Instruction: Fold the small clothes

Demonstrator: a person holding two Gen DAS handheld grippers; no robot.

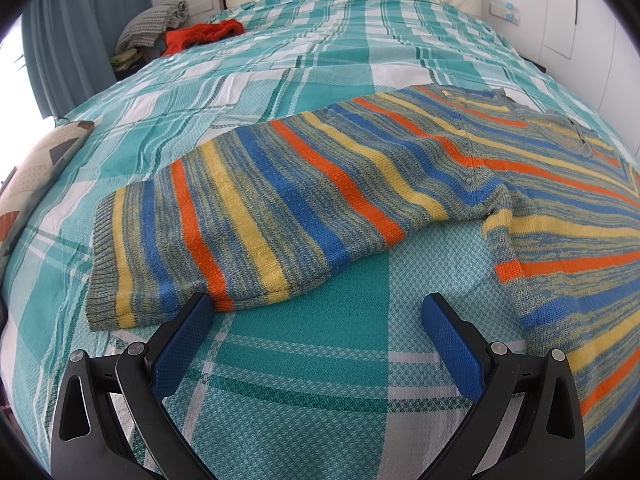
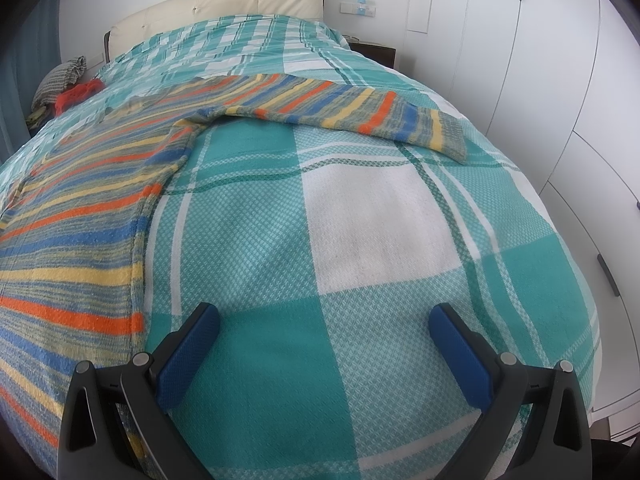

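sweater [image 1: 360, 184] on bedspread [image 1: 304, 360] | clothes pile [image 1: 176, 32] far-left

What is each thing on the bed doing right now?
Striped knitted sweater: spread flat, sleeves out, unfolded.
Left gripper: open, empty, one finger by the sleeve edge.
Right gripper: open, empty.
Red crumpled cloth: bunched up.
Teal checked bedspread: laid flat.
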